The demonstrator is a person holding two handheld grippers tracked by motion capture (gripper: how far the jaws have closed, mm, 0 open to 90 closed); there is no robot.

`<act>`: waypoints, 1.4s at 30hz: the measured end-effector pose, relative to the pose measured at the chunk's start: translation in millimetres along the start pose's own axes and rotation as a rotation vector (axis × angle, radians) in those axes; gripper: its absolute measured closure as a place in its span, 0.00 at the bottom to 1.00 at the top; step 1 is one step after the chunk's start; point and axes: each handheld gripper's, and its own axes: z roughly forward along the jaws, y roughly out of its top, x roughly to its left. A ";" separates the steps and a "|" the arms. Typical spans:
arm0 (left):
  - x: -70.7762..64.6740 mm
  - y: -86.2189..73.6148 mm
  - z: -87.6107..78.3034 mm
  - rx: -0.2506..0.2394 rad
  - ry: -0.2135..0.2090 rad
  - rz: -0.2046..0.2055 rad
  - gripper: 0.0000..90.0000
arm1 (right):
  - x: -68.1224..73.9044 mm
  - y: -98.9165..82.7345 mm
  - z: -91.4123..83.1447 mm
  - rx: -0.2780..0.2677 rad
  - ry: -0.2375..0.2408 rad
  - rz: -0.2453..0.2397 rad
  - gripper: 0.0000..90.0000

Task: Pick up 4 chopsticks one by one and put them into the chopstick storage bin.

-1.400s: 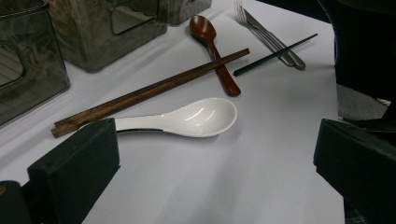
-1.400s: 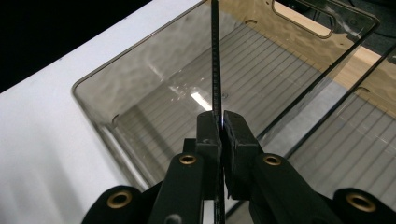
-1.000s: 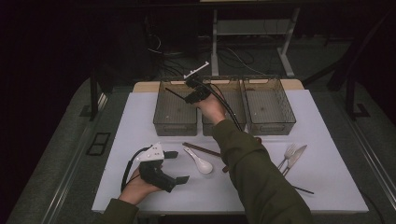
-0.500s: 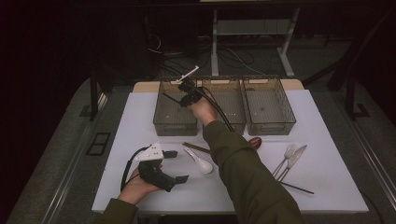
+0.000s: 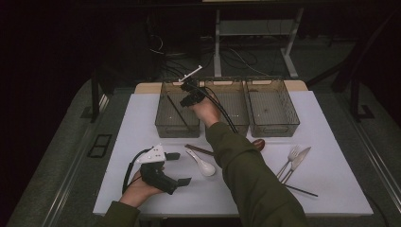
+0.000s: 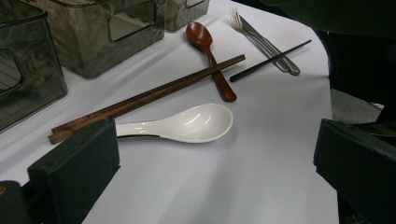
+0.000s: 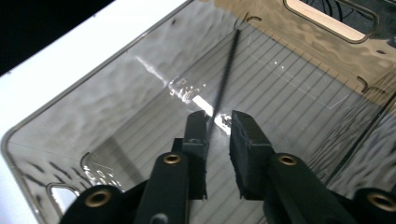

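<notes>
My right gripper (image 5: 190, 92) reaches down into the left clear bin (image 5: 163, 126). In the right gripper view a thin black chopstick (image 7: 229, 60) slants up the bin's floor from between the jaws of the right gripper (image 7: 217, 123). The jaws have just been opening. A narrow gap shows between the pads, and the stick's near end lies close by the left pad. From above, the chopstick (image 5: 176, 113) lies diagonally in the bin. My left gripper (image 5: 178, 169) rests at the table's front left, open and with nothing in it, facing a white soup spoon (image 6: 187, 123).
On the white table lie brown chopsticks (image 6: 149, 95), a brown spoon (image 6: 208, 46), a fork and knife (image 5: 293, 158) and another black chopstick (image 5: 298, 189). Two more clear bins (image 5: 236, 101) (image 5: 272, 106) stand in a row at the back.
The right hand has shifted a little to the left over the left bin. The left hand has stayed where it was.
</notes>
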 end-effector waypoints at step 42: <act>1.2 -2.9 3.7 0.027 0.028 -0.006 0.00 | -33.3 -105.1 -145.8 -0.129 0.158 -0.140 0.30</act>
